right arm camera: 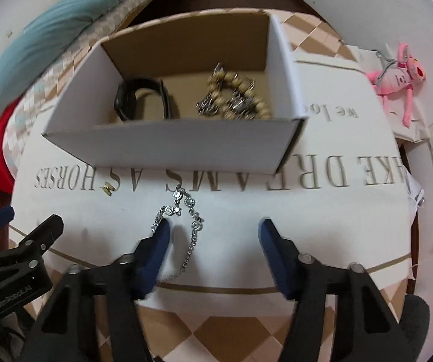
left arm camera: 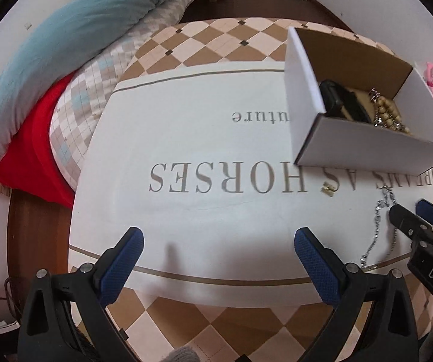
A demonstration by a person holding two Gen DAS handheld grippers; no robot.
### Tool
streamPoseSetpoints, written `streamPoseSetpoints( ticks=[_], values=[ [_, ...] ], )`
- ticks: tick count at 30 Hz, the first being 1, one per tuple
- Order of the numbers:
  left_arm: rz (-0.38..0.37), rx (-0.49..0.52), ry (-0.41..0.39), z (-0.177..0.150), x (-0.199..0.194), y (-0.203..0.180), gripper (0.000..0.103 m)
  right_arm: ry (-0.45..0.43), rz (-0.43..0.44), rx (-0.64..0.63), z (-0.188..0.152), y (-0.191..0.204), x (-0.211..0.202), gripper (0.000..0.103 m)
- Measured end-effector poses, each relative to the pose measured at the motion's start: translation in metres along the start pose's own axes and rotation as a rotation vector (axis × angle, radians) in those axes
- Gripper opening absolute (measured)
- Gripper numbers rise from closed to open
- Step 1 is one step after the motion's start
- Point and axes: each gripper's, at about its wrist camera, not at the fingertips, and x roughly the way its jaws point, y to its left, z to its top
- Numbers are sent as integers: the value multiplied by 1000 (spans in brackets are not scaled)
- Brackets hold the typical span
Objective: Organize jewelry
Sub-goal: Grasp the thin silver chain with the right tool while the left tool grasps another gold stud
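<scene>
While a watch (right arm camera: 144, 98) and beads (right arm camera: 237, 96) lie boxed, two pieces wait.
Right claw (right arm camera: 213, 235) spread over the chain (right arm camera: 186, 220); earring (right arm camera: 107, 189) at ten o'clock; left claw (left arm camera: 218, 244) spread, empty.

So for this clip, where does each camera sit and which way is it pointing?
Left wrist: sits on the left tongs, looking forward over the white cloth; its own blue-padded fingers show, wide open, with the right tongs at the right edge.
Right wrist: sits on the right tongs, facing the cardboard box, open over the silver chain; the left tongs show at lower left.
Shared: box, chain, small gold piece, cloth lettering.
</scene>
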Motion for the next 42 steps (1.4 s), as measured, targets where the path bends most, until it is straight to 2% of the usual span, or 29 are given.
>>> streamPoseSetpoints(
  ticks=[2, 3, 4, 5, 9, 14, 19, 22, 25, 28, 31, 33, 42],
  values=[
    [-4, -3, 5, 0, 2, 3, 102, -15, -37, -34, -2, 7, 1, 37],
    [-3, -2, 6, 1, 2, 2, 102, -24, -61, -55, -3, 11, 1, 20],
    [-4, -1, 7, 2, 3, 2, 102, -37, -80, -87, -4, 16, 1, 7],
    [-8, 1, 7, 3, 3, 1, 102, -38, -79, -93, -4, 16, 1, 6],
    [-32, 12, -4, 9, 2, -7, 102, -37, -64, -63, -5, 9, -3, 5],
    [-96, 70, -28, 17, -1, -30, 101, -81, -59, 36, -8, -26, -28, 5],
    [-119, 140, -41, 25, 2, -57, 99, -93, -80, 120, -7, -65, -40, 5],
    [-119, 172, -40, 27, 5, -69, 90, -84, -84, 159, -5, -83, -37, 5],
    [-121, 196, -32, 29, 8, -76, 73, -67, -77, 194, -5, -93, -31, 5],
    [-136, 210, -24, 30, 12, -81, 43, -53, -67, 217, -7, -98, -25, 5],
    [-159, 221, -32, 30, 10, -84, 28, -48, -65, 225, -8, -100, -23, 5],
    [-168, 233, -33, 30, 9, -86, 9, -44, -64, 228, -8, -101, -22, 5],
    [-201, 212, -38, 26, -4, -80, 8, -63, -14, 219, -7, -91, -35, 5]
  ],
)
